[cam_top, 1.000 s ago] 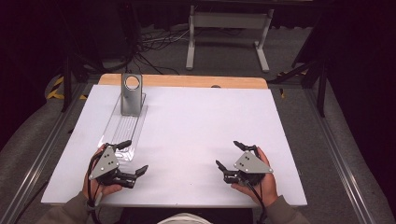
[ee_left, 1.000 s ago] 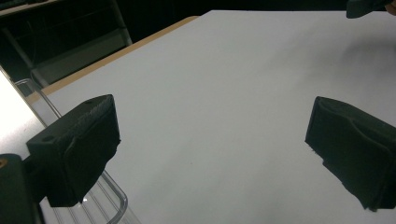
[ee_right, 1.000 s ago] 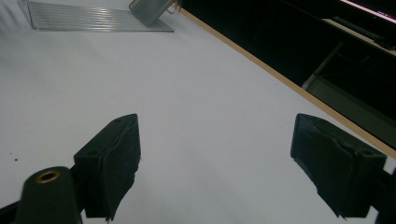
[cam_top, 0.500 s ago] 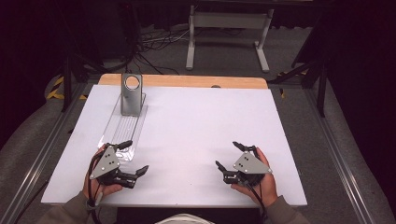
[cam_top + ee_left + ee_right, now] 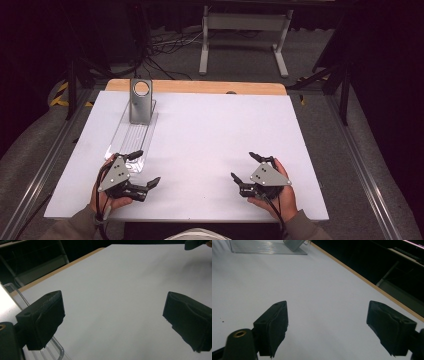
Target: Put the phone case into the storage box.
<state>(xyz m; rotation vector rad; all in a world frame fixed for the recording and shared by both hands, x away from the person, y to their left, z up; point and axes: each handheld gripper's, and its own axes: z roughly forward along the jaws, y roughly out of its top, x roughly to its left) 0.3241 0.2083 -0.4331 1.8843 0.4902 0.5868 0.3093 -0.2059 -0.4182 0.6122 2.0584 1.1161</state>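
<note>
- Nothing has shifted since the earlier frames: both of my tools sit where they were, low over the near edge of the white worktop [image 5: 210,145].
- My left tool [image 5: 141,169] hovers at the near left, jaws spread wide with nothing between them.
- Its far jaw sits just beside the near end of the clear ribbed tray [image 5: 131,137]; I cannot tell whether they touch.
- My right tool [image 5: 246,167] rests at the near right, jaws equally wide and holding nothing, well apart from the tray.
- At the tray's far end a grey metal stand [image 5: 140,101] with a round hole stands upright.
</note>
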